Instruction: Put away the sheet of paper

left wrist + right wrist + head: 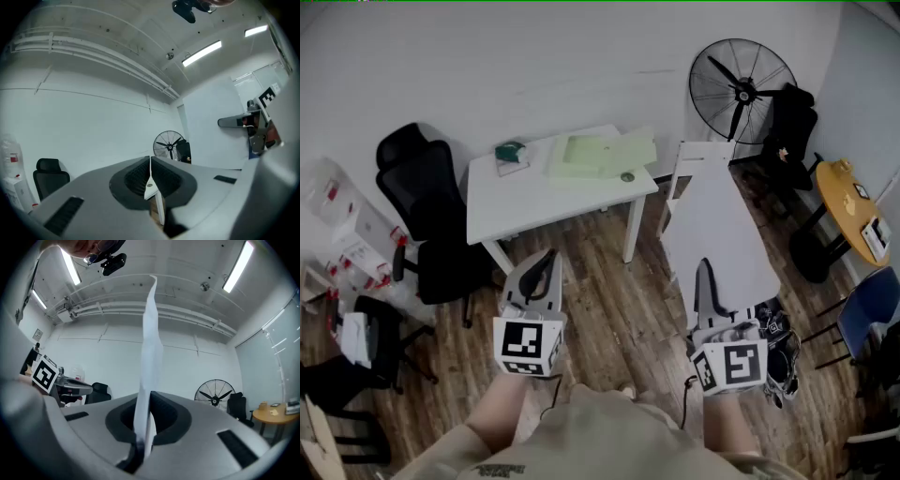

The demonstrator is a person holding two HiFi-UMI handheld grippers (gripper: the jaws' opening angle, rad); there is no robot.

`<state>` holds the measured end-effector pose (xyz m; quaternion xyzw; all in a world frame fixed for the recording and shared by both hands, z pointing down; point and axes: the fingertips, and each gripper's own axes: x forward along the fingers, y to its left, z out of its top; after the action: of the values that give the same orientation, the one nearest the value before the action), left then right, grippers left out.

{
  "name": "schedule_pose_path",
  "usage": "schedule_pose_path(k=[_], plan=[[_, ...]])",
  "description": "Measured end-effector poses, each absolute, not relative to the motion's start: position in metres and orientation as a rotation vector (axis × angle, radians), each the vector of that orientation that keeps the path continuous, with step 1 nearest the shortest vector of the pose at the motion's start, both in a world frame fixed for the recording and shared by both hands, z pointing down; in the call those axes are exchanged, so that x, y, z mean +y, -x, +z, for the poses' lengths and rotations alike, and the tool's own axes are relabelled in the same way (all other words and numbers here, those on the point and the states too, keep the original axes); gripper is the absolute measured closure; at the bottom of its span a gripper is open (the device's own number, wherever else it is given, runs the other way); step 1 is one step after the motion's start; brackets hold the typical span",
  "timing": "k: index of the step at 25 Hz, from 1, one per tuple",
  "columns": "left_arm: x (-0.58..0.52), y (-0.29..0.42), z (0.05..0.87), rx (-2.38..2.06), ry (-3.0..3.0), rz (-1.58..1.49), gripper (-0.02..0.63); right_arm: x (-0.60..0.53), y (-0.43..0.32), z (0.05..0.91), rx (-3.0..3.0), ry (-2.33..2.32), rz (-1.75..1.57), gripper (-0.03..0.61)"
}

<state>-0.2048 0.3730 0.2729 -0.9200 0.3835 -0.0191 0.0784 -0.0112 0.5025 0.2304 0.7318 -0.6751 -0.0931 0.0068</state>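
1. Your left tongs (546, 261) are pressed together with nothing in them, likely kept free to help.
2. Your right tongs (704, 272) pinch the large white paper sheet (717, 220) by its near edge, lifted for carrying.
3. The white bench (534, 202) stands far left.

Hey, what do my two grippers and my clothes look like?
The left gripper and right gripper are grey, tapering to pointed fingers lined with dark ribbed pads. Each carries a cube with black-and-white square markers. You wear a beige top.

An office: white desk (534, 202), black swivel chair (422, 173), pedestal fan (741, 91), wood-plank floor (619, 309)
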Motion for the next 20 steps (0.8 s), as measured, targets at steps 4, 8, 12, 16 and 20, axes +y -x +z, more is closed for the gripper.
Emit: schedule_pose_path(k=[4,8,12,16,20], plan=[[0.379,0.19,0.273,1.156,2.75,-0.055,0.589,0.509,0.0,0.228,-2.144,-2.281,-0.301,0.555],[0.385,0.176,0.272,1.167,2.744,-0.066,0.589,0.511,-0.015,0.23,-2.173,-2.26,-0.293,0.555],[0.393,0.162,0.272,1.175,2.735,-0.067,0.592,0.513,-0.027,0.236,-2.214,-2.222,-0.282,0.555],[0.4,0.151,0.275,1.184,2.735,-0.079,0.592,0.515,-0.035,0.246,-2.238,-2.202,-0.259,0.555],[0.402,0.144,0.279,1.185,2.732,-0.097,0.592,0.515,-0.042,0.255,-2.254,-2.177,-0.237,0.555]])
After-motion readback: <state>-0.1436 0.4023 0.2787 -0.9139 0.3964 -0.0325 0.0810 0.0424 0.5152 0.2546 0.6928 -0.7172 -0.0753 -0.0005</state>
